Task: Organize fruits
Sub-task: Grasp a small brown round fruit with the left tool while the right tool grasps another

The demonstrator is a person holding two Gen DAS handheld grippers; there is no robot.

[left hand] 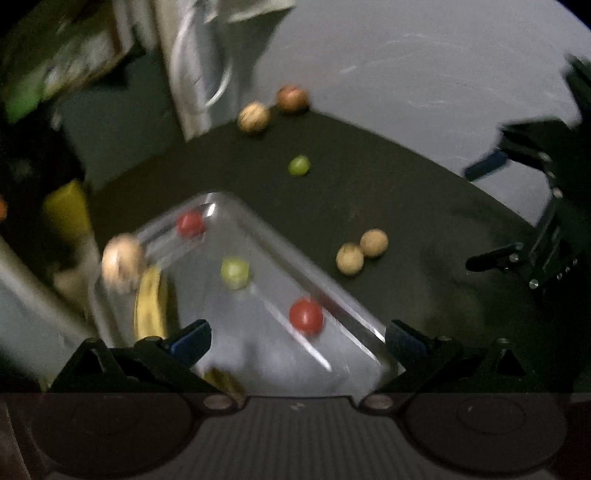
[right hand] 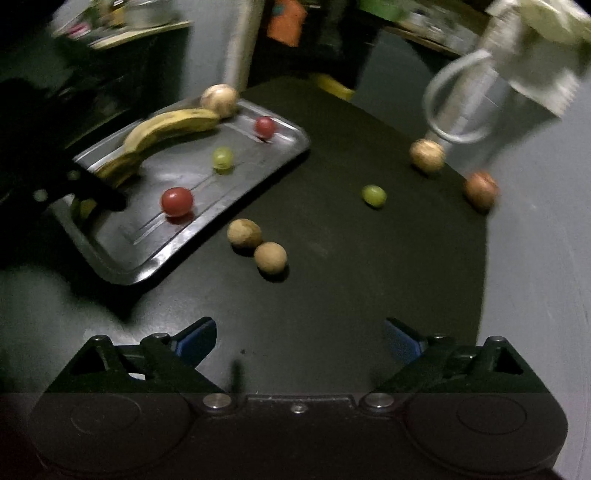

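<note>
A metal tray (right hand: 258, 173) sits on a dark round table (right hand: 332, 295). In it lie a banana (right hand: 166, 129), two red fruits (right hand: 176, 201) (right hand: 264, 126), a green fruit (right hand: 222, 158) and a tan round fruit (right hand: 219, 99) at its far rim. On the table lie two tan fruits (right hand: 243, 232) (right hand: 270, 257), a green fruit (right hand: 373, 195), another tan fruit (right hand: 427, 155) and a brown fruit (right hand: 480, 189). My left gripper (left hand: 297, 341) is open and empty above the tray (left hand: 332, 295). My right gripper (right hand: 299, 338) is open and empty above the table's near part.
A white cloth with a cable loop (right hand: 465, 103) hangs at the table's far right edge. Shelves with clutter (right hand: 122, 22) stand behind the tray. A yellow object (left hand: 66, 206) sits beside the tray in the left wrist view. Grey floor (right hand: 535, 258) surrounds the table.
</note>
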